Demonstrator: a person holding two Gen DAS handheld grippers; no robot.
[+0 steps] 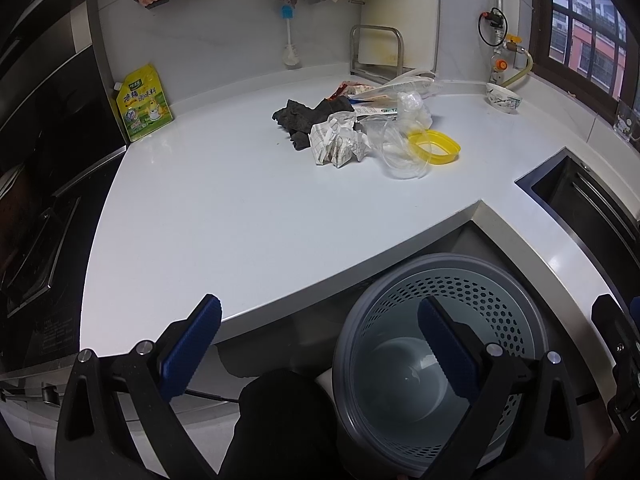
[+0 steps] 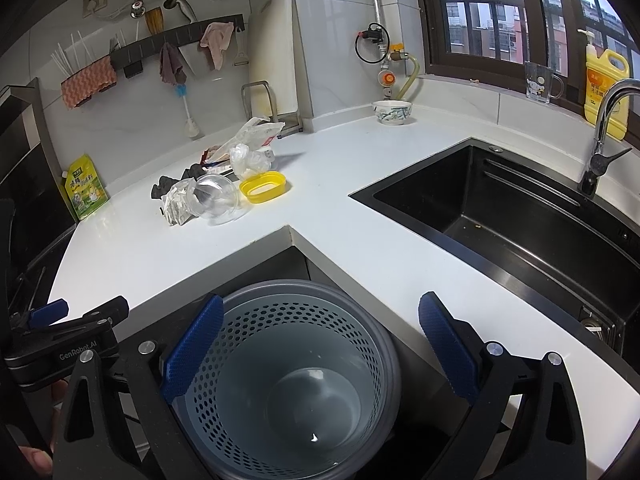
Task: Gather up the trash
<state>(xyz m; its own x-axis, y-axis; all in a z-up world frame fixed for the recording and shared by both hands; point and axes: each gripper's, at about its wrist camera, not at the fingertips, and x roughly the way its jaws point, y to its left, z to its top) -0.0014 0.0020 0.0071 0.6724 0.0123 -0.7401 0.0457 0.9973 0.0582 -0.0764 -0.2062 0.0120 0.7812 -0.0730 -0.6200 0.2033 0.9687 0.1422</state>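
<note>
Trash pile (image 1: 360, 128) lies on the white countertop (image 1: 208, 208), well apart from the perforated grey bin (image 2: 296, 376) below. Left gripper (image 1: 320, 350) and right gripper (image 2: 320, 350) hover spread wide, empty.

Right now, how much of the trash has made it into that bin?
None yet: the grey bin looks empty. Nothing is in hand; the left gripper and right gripper both have open jaws. Still left on the counter: crumpled paper, yellow lid, clear cup, wrappers.
</note>
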